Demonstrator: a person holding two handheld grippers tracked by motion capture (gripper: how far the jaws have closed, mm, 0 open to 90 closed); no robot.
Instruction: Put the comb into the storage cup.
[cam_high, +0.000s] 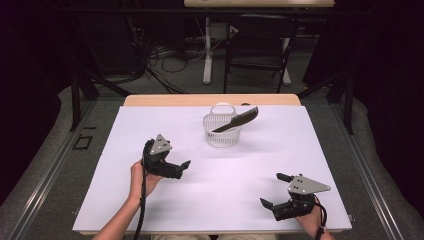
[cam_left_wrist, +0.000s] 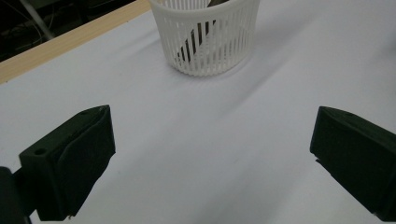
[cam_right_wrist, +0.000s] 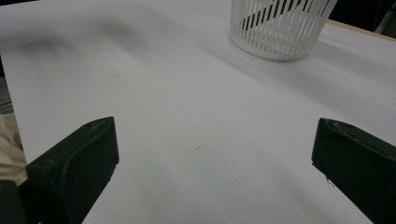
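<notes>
White basket (cam_high: 222, 131) is sitting ahead of both grippers, well apart, nothing lying between. Black comb (cam_high: 236, 120) is resting in it, long axis slanting, top end poking over the rim up-right. White sheet (cam_high: 150, 125) is covering the wooden table (cam_high: 210, 100); dark room behind. Left gripper (cam_high: 184, 165) and right gripper (cam_high: 272, 190) are both gaping wide, gripping nothing.

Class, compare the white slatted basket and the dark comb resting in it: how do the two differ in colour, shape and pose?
The basket is white; the comb is dark, nearly black. The basket is a round, open, slatted cup; the comb is long, flat and narrow. The basket stands upright on the white table cover; the comb leans at a slant, its upper end poking out past the basket's rim on the right in the high view. Both sit apart from the two grippers.
</notes>
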